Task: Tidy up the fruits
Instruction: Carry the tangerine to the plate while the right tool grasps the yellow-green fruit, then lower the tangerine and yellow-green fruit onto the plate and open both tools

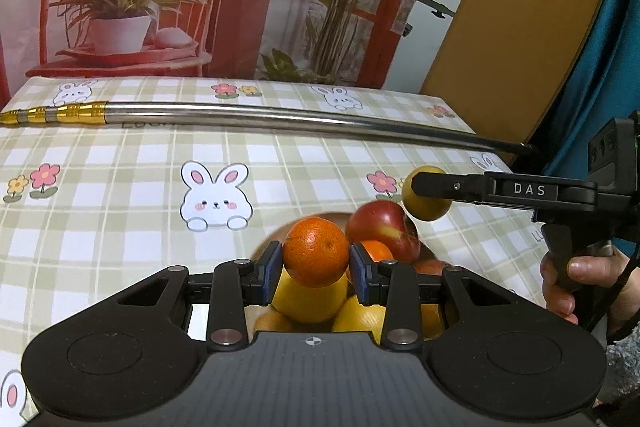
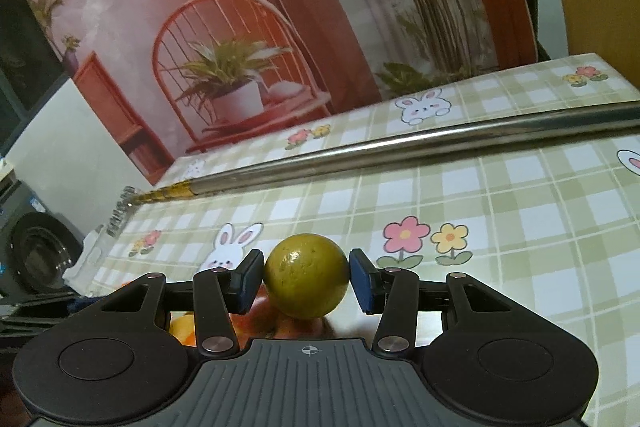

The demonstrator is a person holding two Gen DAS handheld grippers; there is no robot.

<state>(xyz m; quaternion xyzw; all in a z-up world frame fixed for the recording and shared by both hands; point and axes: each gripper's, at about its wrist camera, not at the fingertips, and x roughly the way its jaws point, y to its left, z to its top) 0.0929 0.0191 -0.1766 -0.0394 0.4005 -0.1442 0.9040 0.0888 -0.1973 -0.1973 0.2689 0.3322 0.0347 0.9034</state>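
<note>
Low in the left wrist frame, the left tool (image 1: 316,261) clenches an orange (image 1: 315,251) above the fruit pile (image 1: 384,231). At right, the right tool (image 1: 430,187) grips a greenish-yellow fruit (image 1: 425,205) clear of the worktop (image 1: 120,195), apparently so each can be sorted separately.

Left tool (image 1: 316,273) grips an orange (image 1: 316,251) above piled fruit — right tool (image 1: 426,193) clamps a yellow-green fruit (image 1: 428,207).

Two close wrist views angled down, sharing the checked tablecloth (image 1: 120,163) and pole (image 2: 440,139).
</note>
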